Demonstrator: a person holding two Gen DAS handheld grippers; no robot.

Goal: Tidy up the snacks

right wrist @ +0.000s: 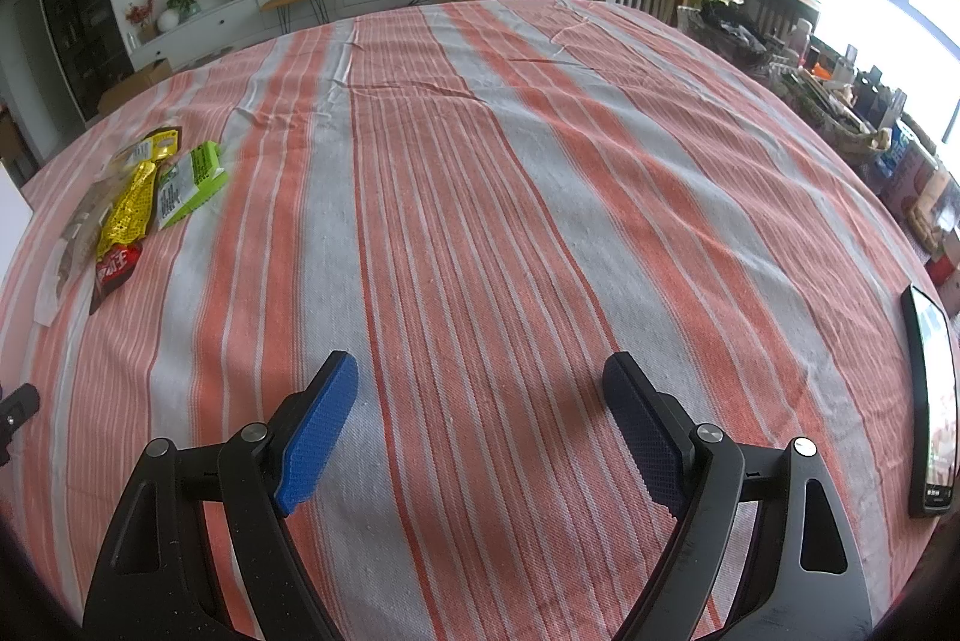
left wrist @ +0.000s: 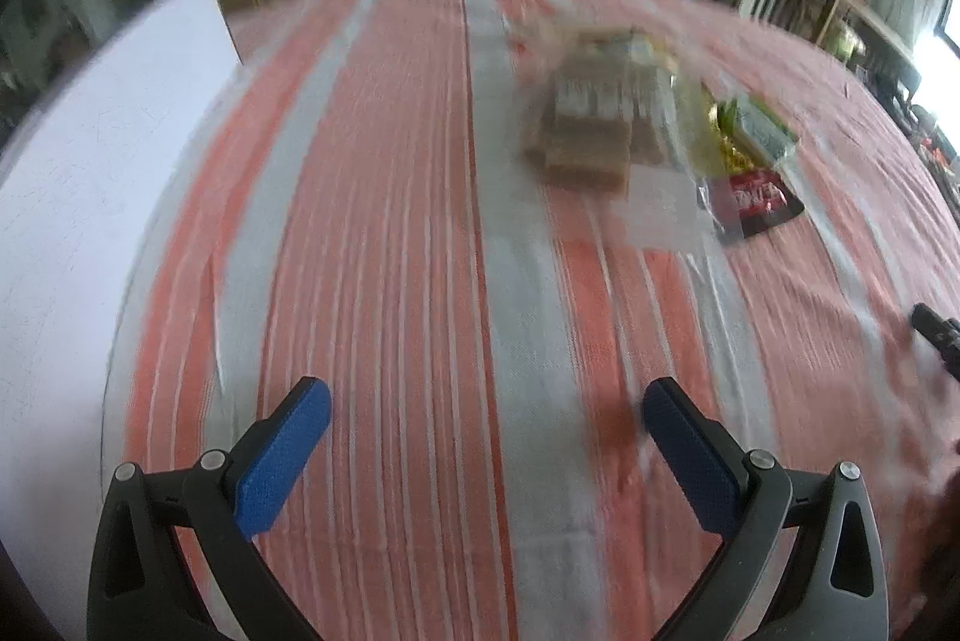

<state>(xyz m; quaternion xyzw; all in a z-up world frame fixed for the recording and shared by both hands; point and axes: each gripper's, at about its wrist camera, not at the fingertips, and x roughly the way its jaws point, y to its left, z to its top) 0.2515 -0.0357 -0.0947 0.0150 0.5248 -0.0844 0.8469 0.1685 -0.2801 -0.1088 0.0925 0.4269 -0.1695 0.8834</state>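
Legible text — scarce. Dark red foil snack packet (right wrist: 118, 268) carries large white Chinese characters; last one reads roughly "王", the rest unclear. Bright green rectangular snack packet (right wrist: 191, 182) shows black print — too small to read.

A woven cloth tablecloth (right wrist: 480, 221), matt and coarse in orange and grey stripes, lies slightly creased toward twelve o'clock. At nine o'clock in the right wrist view lie glossy plastic snack packets: a shiny gold foil wrapper (right wrist: 129, 209), a smooth green packet (right wrist: 192, 182) and a clear film bag (right wrist: 69, 245). At three o'clock a phone (right wrist: 933, 401) shows a glossy glass face. Both grippers, left (left wrist: 486, 452) and right (right wrist: 480, 431), have matt black plastic arms, small bright metal pins and blue finger pads (right wrist: 318, 437) with a rough, dimpled rubbery texture.
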